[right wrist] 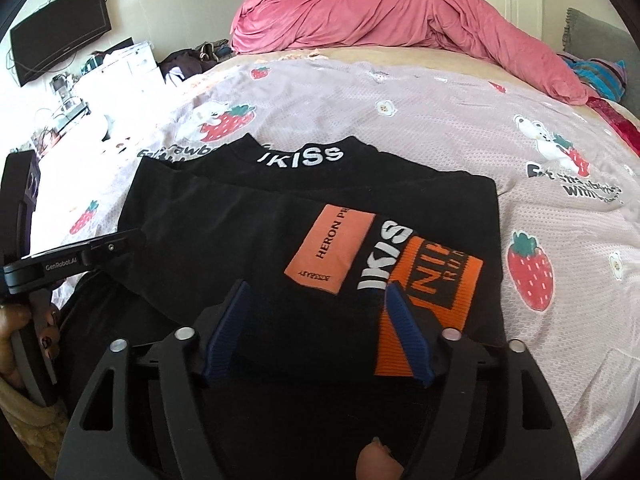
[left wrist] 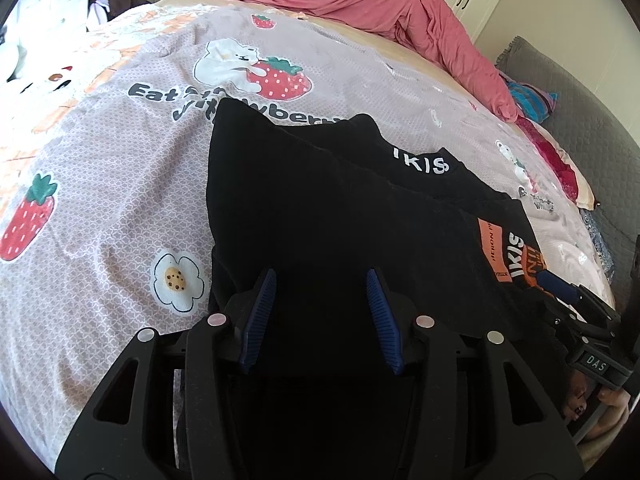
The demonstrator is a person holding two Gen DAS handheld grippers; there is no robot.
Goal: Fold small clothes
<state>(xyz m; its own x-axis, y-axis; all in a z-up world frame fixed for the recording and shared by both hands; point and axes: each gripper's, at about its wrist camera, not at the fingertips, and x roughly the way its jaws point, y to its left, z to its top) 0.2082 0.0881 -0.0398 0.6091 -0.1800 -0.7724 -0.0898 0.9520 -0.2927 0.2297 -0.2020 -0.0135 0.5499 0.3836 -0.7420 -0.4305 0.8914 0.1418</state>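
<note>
A black garment with white "IKISS" lettering and orange patches lies partly folded on the strawberry-print bed sheet. It also shows in the right wrist view, with its orange patch on the near right. My left gripper is open over the garment's near left part, nothing between its blue pads. My right gripper is open over the near right part, by the orange print. Its body shows in the left wrist view. The left gripper's body shows in the right wrist view.
A crumpled pink duvet lies at the far end of the bed. A grey headboard and colourful pillows are on the right. A white dresser and a black monitor stand to the left of the bed.
</note>
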